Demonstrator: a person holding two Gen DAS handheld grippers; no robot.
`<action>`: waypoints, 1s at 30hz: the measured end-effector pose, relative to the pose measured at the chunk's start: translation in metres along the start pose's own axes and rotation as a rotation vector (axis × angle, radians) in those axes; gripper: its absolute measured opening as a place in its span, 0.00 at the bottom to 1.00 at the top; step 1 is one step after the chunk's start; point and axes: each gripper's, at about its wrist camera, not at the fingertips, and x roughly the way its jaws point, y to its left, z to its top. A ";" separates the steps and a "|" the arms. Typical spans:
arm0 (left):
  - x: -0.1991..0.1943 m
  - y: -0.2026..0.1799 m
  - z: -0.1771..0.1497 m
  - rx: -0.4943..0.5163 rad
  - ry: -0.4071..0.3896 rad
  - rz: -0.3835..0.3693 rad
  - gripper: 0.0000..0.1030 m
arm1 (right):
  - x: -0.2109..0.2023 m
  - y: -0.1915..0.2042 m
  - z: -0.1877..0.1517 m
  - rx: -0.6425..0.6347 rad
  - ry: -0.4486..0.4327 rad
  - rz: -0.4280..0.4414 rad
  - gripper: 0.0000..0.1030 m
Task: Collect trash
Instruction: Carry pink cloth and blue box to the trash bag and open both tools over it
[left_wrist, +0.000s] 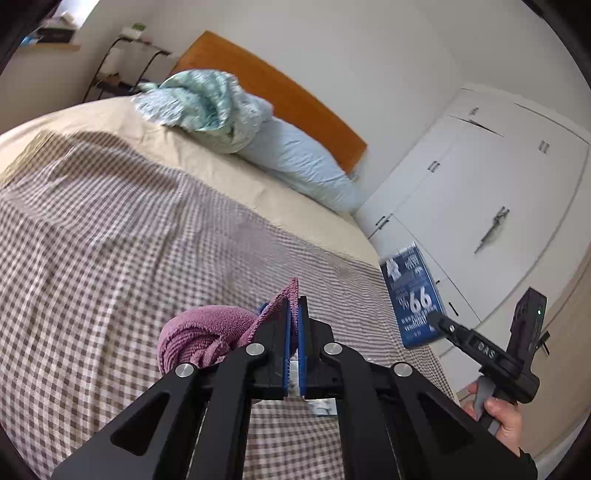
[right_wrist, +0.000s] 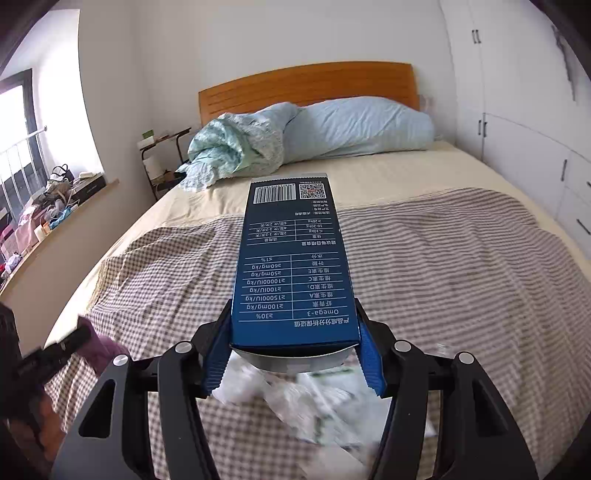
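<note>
My left gripper (left_wrist: 293, 306) is shut on a purple towel (left_wrist: 207, 336), which hangs bunched to the left of the jaws above the checked bedspread (left_wrist: 110, 240). My right gripper (right_wrist: 293, 332) is shut on a dark blue carton (right_wrist: 291, 266) with white printed text, held flat above the bed. The carton also shows in the left wrist view (left_wrist: 413, 295), at the right edge of the bed. Crumpled white paper and a printed wrapper (right_wrist: 314, 402) lie on the bedspread under the right gripper. A small piece of white paper (left_wrist: 323, 408) shows below the left jaws.
A crumpled light-blue quilt (right_wrist: 236, 151) and a blue pillow (right_wrist: 362, 125) lie at the wooden headboard (right_wrist: 306, 85). White wardrobes (left_wrist: 480, 192) stand right of the bed. A bedside rack (right_wrist: 162, 147) and a cluttered windowsill (right_wrist: 55, 206) are at the left.
</note>
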 end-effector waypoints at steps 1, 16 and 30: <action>-0.007 -0.019 -0.001 0.043 -0.012 -0.021 0.00 | -0.025 -0.018 -0.007 0.014 -0.010 -0.018 0.56; -0.014 -0.270 -0.171 0.351 0.359 -0.362 0.00 | -0.294 -0.245 -0.279 0.218 0.268 -0.356 0.56; 0.043 -0.357 -0.302 0.556 0.668 -0.372 0.00 | -0.145 -0.331 -0.546 0.317 1.093 -0.237 0.57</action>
